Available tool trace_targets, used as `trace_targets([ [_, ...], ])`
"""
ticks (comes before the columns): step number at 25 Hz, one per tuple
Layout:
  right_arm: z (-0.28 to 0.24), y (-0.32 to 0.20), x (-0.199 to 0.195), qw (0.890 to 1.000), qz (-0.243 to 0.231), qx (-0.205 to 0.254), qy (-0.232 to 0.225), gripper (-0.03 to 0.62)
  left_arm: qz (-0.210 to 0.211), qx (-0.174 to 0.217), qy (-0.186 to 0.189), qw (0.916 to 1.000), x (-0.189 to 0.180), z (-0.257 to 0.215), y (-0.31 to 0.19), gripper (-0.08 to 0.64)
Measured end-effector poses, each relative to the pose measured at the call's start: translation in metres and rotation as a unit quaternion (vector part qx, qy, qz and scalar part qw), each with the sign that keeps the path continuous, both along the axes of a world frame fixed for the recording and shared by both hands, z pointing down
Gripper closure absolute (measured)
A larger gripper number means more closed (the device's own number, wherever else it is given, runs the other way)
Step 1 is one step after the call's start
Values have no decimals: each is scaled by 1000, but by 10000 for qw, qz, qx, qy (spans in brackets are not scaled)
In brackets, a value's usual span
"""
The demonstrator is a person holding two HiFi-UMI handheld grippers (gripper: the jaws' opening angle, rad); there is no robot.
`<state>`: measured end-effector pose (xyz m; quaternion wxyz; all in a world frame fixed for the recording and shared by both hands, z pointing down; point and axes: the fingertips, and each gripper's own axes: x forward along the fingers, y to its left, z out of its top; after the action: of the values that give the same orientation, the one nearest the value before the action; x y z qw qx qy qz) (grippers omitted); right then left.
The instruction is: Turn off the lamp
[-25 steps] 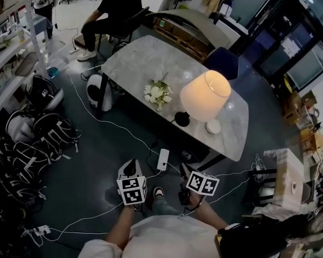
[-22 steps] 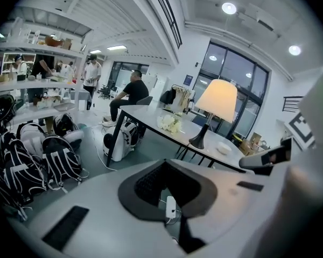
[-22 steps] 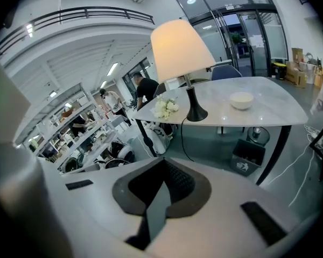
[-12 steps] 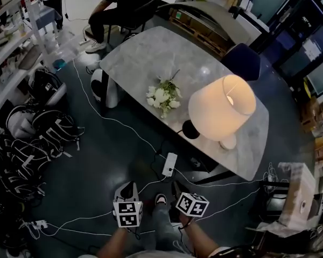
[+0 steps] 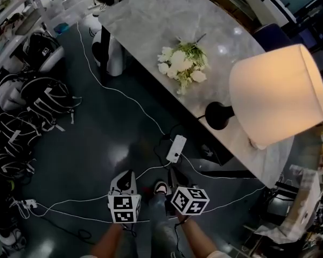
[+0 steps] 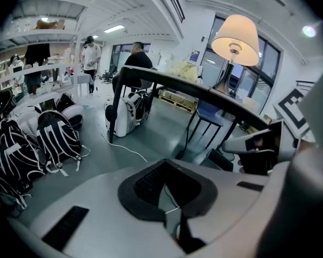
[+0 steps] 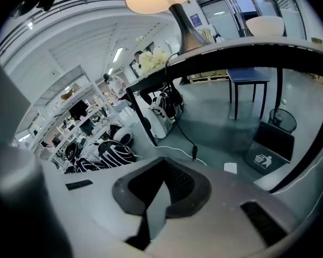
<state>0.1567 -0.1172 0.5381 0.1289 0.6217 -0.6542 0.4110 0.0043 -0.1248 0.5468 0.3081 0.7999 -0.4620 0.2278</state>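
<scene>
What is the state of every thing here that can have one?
Cream-shaded table lamp: lit, upright on the grey marble table.
Left gripper: shut, nothing held.
Right gripper: shut, nothing held.
White flower bunch: lying on the table.

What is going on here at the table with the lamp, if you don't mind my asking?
A person stands on the floor in front of a marble table with a gripper in each hand. The left gripper and right gripper are both held low, well short of the table, shut and empty. The lamp is lit, next to a bunch of white flowers, so switching it off is not yet done. A white power strip lies on the floor between the person and the table.
</scene>
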Motion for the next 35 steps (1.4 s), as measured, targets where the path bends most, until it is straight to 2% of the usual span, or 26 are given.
trace_targets([
  [4,42,15,1,9997,-24,-235,12,594,-67,-186,-7,9998,4,45,3,565],
  [11,110,29,11,9979,111,-631,-26,594,-2,-250,-25,9997,13,105,2,565],
  [20,119,-2,21,9983,8,-456,372,593,177,-216,-61,9996,22,113,0,565],
  [27,124,-45,36,9969,-161,-224,741,589,80,-277,-73,9996,22,123,-14,565],
  [30,130,-63,38,9961,-245,-219,814,542,86,-316,-104,9994,23,129,-19,565],
  [35,140,-89,42,9934,-314,-232,1082,540,62,-408,-119,9991,24,138,-28,565],
])
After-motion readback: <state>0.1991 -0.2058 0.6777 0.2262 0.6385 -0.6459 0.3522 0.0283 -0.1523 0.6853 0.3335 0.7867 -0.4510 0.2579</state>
